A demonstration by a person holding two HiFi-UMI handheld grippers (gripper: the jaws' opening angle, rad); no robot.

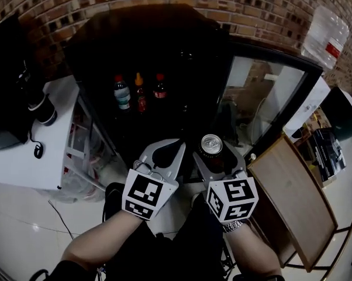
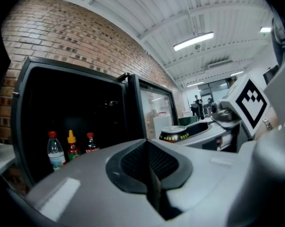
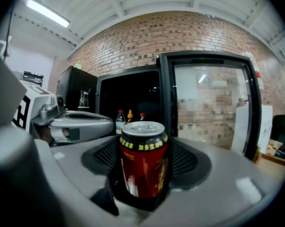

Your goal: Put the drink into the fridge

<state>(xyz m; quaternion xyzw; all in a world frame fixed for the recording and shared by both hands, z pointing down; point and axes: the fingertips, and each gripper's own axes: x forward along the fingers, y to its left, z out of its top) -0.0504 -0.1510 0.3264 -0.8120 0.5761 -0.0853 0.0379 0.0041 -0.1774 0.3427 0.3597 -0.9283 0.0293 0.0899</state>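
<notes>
A red drink can (image 3: 143, 160) with a silver top stands upright between the jaws of my right gripper (image 3: 145, 167), which is shut on it. From the head view the can (image 1: 211, 146) shows from above, held in front of the black fridge (image 1: 164, 57). The fridge stands open, its glass door (image 1: 264, 98) swung out to the right. Inside sit three bottles (image 1: 140, 92) in a row. My left gripper (image 1: 166, 153) hangs beside the right one, its jaws shut with nothing between them. In the left gripper view the can (image 2: 176, 134) appears to the right.
A white counter (image 1: 30, 151) with a dark machine on it stands left of the fridge. A wooden table (image 1: 296, 198) lies at the right, past the door. A large water jug (image 1: 326, 37) stands by the brick wall behind it. The floor below is pale tile.
</notes>
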